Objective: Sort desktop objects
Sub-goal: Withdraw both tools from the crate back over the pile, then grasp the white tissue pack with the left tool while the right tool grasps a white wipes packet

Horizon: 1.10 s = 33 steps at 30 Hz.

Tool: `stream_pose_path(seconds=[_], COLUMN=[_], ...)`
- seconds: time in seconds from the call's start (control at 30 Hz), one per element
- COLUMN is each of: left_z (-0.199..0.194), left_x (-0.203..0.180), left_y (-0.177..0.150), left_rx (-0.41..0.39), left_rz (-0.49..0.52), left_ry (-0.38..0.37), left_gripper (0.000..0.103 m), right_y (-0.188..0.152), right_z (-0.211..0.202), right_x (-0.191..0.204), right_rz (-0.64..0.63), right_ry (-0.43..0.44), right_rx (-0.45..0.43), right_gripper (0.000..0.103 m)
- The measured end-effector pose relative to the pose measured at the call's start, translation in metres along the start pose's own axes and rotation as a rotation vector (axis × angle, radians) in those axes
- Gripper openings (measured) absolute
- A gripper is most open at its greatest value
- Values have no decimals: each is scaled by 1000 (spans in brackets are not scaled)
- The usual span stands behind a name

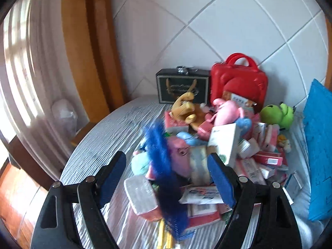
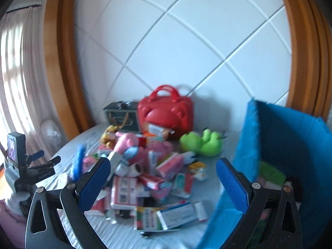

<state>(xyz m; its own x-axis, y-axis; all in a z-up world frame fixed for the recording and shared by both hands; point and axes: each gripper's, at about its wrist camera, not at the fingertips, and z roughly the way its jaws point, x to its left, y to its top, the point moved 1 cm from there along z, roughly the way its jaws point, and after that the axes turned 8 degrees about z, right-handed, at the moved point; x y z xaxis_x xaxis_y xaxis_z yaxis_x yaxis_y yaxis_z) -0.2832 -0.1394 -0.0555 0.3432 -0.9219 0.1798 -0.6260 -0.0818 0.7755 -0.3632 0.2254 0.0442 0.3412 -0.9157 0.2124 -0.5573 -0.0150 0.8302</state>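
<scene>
Nearest to us, the left claw [image 1: 167, 176] hangs over the pile with its blue-padded fingers spread wide, gripping nothing; a fuzzy dark-blue toy [image 1: 164, 166] shows blurred between them, and we cannot tell whether it touches either pad. Our right claw [image 2: 162, 178] is likewise spread apart and empty, held above the heap, its right finger in front of the blue fabric bin [image 2: 280, 145].

Beneath both lies the tabletop [image 1: 108, 137], covered in a striped grey cloth. On it sits the jumble of small boxes and packets [image 2: 149, 186], with a pink plush [image 1: 227, 114], a yellow plush [image 1: 184, 108] and a green frog plush [image 2: 200, 143] further back. Behind them, a red case [image 2: 166, 112] and a black box [image 1: 182, 88] stand against the white panelled wall [image 2: 176, 41]. A curtain [image 1: 25, 72] hangs at far left.
</scene>
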Motion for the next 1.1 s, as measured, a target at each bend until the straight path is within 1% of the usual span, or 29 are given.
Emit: stream_pose_path(seconds=[0.07,0.13,0.17,0.23,0.3,0.37,0.47,0.57,0.6,0.63,0.67,0.77,0.87,0.9,0.93,0.97,1.0,1.03,1.1], left_z=[18,36,43,58,67,77,97,117,123,130,134,132,129,129,128,129,129,129,130], left_x=[28,48,56,63,62,53,36,27,23,22,22,38,56,62,68,72,76,78,80], left_y=[-19,-38,-47,-61,-72,-77,-76,-86,-90,-96,-99,-107,-111,-113,-115,-117,-118,-119,-117], left_rx=[55,116,142,183,205,218,240,276,292,310,322,316,314,313,315,316,312,308,305], left_rz=[-31,-68,-88,-114,-121,-107,-70,-40,-17,8,15,-8,-2,1,3,5,3,-1,-3], left_ry=[18,27,22,-18,-61,-97,-108,-111,-100,-78,-82,-98,-61,-52,-47,-47,-52,-60,-74], left_gripper=[81,81,81,80,81,80,81,81,77,69,56,54,53,53,53,53,53,53,53], right_y=[-19,-34,-43,-62,-78,-96,-120,-134,-136,-138,-139,-142,-143,-143,-143,-143,-143,-144,-147], right_z=[22,43,52,76,95,110,128,144,148,153,157,173,188,195,200,205,212,219,230], right_x=[18,30,33,38,37,39,52,66,70,74,78,90,103,109,113,118,122,125,130], right_rz=[-3,2,5,28,49,58,59,79,86,96,106,145,173,180,184,187,196,205,238], right_ry=[16,0,-13,-32,-35,-37,-23,9,16,27,37,90,129,132,133,136,135,134,148], right_rx=[60,110,138,203,250,305,373,411,418,426,431,466,493,501,507,513,522,533,559], right_gripper=[103,103,103,103,103,103,103,103,103,103,103,103,103,101,90,83,69,64,64])
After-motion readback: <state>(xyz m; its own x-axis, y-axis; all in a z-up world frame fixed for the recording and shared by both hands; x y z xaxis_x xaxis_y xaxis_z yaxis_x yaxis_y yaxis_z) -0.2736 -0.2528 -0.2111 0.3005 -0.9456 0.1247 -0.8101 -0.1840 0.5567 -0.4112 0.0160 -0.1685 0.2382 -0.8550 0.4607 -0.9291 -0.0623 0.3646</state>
